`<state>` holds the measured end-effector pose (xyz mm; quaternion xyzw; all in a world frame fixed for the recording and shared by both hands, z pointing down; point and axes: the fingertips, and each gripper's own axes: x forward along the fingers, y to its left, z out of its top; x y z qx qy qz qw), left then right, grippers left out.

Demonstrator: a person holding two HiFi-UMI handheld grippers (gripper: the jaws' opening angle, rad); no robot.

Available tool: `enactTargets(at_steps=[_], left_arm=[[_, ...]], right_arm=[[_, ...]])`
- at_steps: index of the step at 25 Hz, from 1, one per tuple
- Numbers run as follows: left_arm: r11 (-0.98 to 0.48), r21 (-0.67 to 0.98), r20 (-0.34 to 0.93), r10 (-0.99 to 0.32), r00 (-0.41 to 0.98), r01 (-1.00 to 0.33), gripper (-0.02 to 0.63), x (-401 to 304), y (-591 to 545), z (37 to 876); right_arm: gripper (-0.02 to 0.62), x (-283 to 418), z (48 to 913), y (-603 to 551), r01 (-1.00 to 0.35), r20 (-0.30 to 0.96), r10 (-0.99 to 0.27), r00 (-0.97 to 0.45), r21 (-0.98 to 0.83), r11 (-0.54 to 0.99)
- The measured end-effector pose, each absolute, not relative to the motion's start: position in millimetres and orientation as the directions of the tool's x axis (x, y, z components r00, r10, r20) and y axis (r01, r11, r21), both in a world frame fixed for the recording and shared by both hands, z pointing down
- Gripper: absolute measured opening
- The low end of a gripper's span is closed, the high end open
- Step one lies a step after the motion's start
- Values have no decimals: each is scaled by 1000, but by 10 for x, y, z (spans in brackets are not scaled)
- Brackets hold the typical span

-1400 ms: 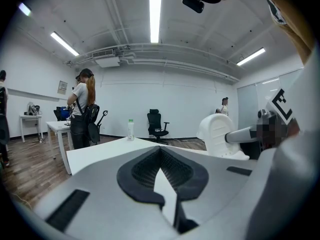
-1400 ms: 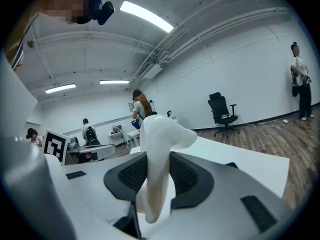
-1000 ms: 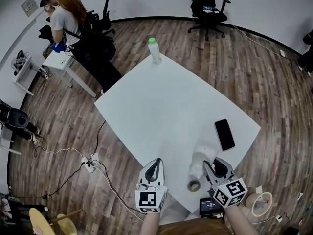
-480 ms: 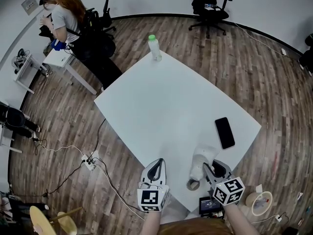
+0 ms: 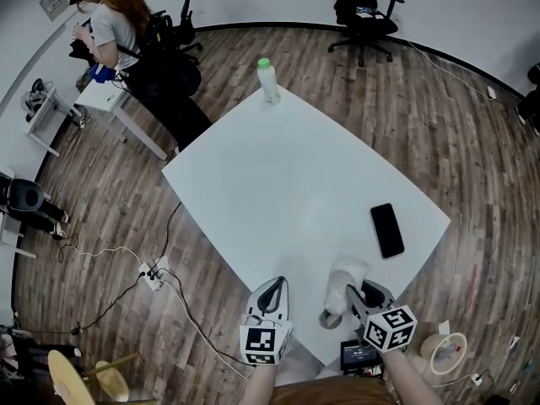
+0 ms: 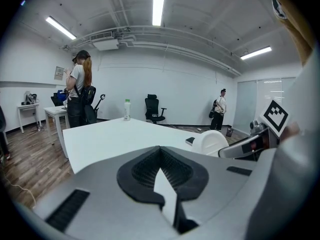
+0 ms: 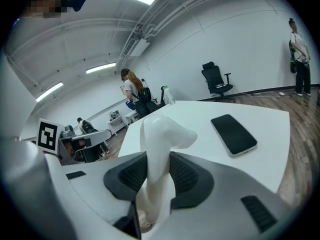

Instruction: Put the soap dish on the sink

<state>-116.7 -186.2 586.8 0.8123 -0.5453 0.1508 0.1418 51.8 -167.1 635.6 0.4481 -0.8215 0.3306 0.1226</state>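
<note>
A white soap dish [image 5: 344, 278] is held on edge just above the near right part of the white table [image 5: 287, 175], with a grey ring at its lower end. My right gripper [image 5: 359, 295] is shut on it. In the right gripper view the dish [image 7: 161, 134] rises curved between the black pads of that gripper [image 7: 152, 173]. My left gripper [image 5: 272, 287] is to its left near the table's front edge, shut and empty, and its pads meet in the left gripper view [image 6: 160, 170]. From there the dish [image 6: 210, 141] shows at right. No sink is in view.
A black phone [image 5: 387, 230] lies flat on the table beyond the dish. A bottle with a green cap [image 5: 267, 84] stands at the far corner. A person [image 5: 118, 32] stands by a small desk at back left. An office chair [image 5: 361, 15] is behind.
Both grippers have sunk lower toward the table's near edge. The soap dish has come down with the right gripper. The phone and the bottle have not moved.
</note>
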Motion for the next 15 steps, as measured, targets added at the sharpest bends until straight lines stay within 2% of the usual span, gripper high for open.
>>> enactTargets(at_steps=[15], left_arm=[[-372, 75, 435, -823, 366, -925, 6, -1224, -1822, 6024]], right_arm=[[127, 459, 6542, -1624, -797, 528, -609, -592, -496, 345]])
